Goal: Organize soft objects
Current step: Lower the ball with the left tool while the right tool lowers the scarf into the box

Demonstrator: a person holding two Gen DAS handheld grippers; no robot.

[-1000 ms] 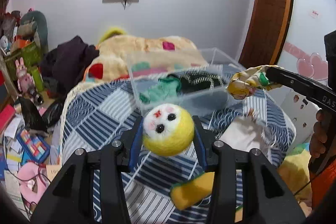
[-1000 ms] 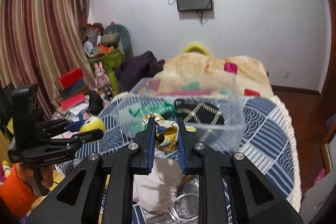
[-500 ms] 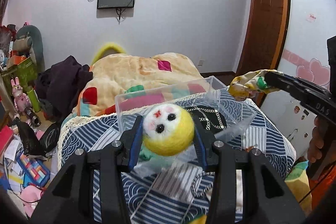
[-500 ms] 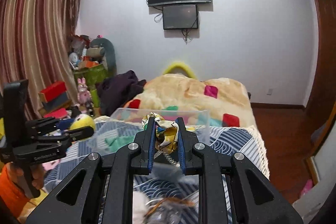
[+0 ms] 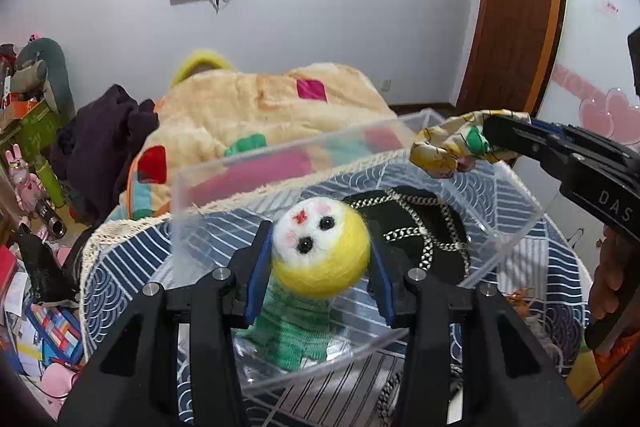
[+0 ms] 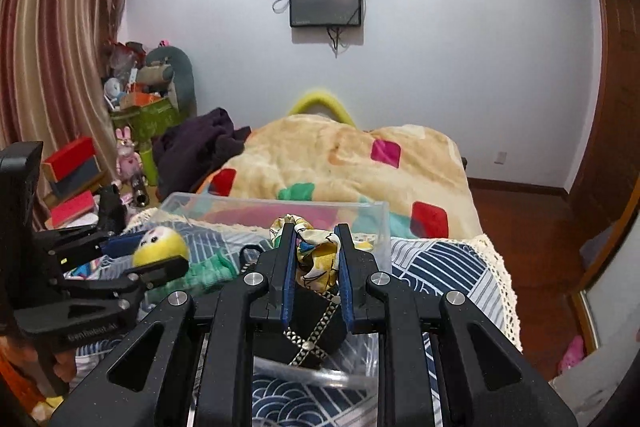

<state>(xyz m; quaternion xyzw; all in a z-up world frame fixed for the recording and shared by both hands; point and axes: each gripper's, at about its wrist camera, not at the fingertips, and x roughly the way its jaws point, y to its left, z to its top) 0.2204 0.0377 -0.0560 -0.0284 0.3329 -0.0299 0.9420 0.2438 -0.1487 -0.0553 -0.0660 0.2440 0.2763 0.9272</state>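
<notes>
The yellow felt ball (image 5: 320, 247), with a white face and two black bead eyes, sat squeezed between the blue pads of the left gripper (image 5: 318, 263), whose jaws were closed to the ball's width. It hung above the near end of the clear plastic bin (image 5: 280, 163), directly over the green knitted piece (image 5: 290, 331) lying on the bin's floor. In the right wrist view the same ball (image 6: 160, 241) showed at the tip of the left gripper (image 6: 154, 253), over the bin's left part.

The patterned fabric bundle (image 6: 316, 253), yellow and white with touches of green and blue, was pinched in the right gripper (image 6: 316, 259), the jaws drawn in tight with only the crumpled cloth between them. It was held over the bin's right side, above the black item with a silver chain (image 6: 316, 331). From the left wrist the bundle (image 5: 452, 147) stuck out of the right gripper (image 5: 486, 143) near the bin's far right corner.

Inside the bin (image 6: 360, 205) lay two things: the green knitted piece (image 6: 204, 269) toward the left, and the black chained item (image 5: 420, 227) toward the right.

The bin rested on a blue and white patterned bedcover (image 5: 132, 255) with a cream lace edge. Beyond it lay a beige blanket (image 6: 340, 155) with coloured squares, and a dark purple garment (image 5: 100, 139) was heaped to its left.
</notes>
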